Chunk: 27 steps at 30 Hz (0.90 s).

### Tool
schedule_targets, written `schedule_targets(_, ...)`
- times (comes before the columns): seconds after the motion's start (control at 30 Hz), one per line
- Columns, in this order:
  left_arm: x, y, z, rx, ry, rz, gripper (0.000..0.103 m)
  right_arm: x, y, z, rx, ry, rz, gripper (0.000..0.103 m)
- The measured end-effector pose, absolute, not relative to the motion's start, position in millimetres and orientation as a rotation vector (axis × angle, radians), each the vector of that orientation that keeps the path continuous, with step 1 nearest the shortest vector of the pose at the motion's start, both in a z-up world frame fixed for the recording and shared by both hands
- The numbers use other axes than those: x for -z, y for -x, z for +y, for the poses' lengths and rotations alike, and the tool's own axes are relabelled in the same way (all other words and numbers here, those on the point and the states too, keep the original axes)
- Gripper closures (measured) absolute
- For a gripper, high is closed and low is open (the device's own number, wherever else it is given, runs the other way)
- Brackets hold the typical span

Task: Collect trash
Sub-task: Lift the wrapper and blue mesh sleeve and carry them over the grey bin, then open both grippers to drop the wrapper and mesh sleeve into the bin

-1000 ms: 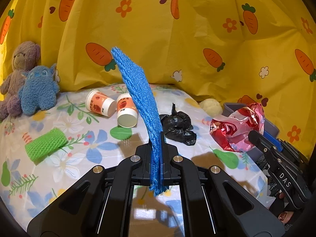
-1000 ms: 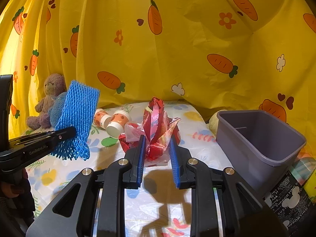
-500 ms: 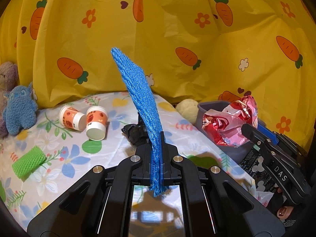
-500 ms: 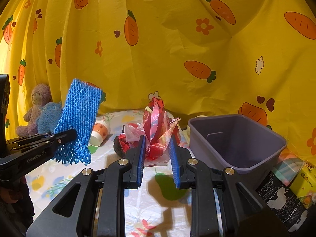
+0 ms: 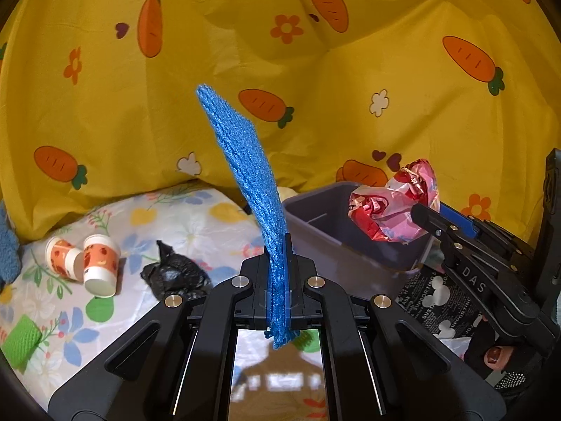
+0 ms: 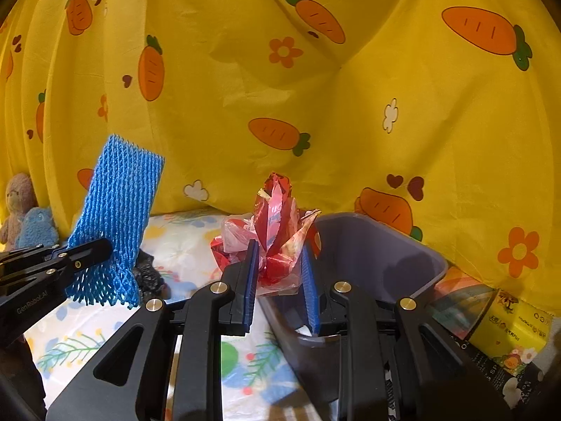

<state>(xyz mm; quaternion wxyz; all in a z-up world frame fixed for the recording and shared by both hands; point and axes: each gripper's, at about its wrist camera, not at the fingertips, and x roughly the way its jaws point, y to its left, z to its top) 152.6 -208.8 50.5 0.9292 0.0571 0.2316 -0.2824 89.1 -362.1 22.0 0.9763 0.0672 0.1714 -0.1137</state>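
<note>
My left gripper (image 5: 278, 280) is shut on a blue foam net sleeve (image 5: 245, 175), which stands up from the jaws; the sleeve also shows in the right wrist view (image 6: 115, 224). My right gripper (image 6: 278, 273) is shut on a crumpled red and pink plastic wrapper (image 6: 273, 242) and holds it over the near left rim of the grey plastic bin (image 6: 378, 256). In the left wrist view the wrapper (image 5: 392, 207) hangs above the bin (image 5: 336, 242). A black plastic bag (image 5: 175, 273), two paper cups (image 5: 84, 263) and a green foam net (image 5: 21, 340) lie on the floral cloth.
A yellow carrot-print curtain (image 5: 280, 52) hangs behind everything. Plush toys (image 6: 24, 214) sit at the far left. A black printed box (image 5: 438, 301) and a yellow carton (image 6: 515, 326) stand beside the bin on the right.
Both grippers have moved right toward the bin with their loads. The wrapper now sits over the bin's rim; the cups and plush toys have slid to the left of view.
</note>
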Motion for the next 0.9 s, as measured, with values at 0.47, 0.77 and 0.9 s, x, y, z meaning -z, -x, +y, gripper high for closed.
schedule_targets(0.47, -39.1, -182.6, -307.4, 0.779, -0.155, 0.516, 0.099, -1.4, -109.7, -417.8, 0.356, -0.175, 0.416, 0.078)
schedule_targets(0.77, -25.3, -197.4, -329.0, 0.832, -0.162, 0.556, 0.099, 7.9, -117.3, -425.4, 0.363, -0.186, 0.437, 0.078)
schedule_targets(0.9, -23.0, -200.9, -330.3, 0.84, -0.156, 0.563, 0.099, 8.9, -120.7, -425.9, 0.366, -0.183, 0.443, 0.078)
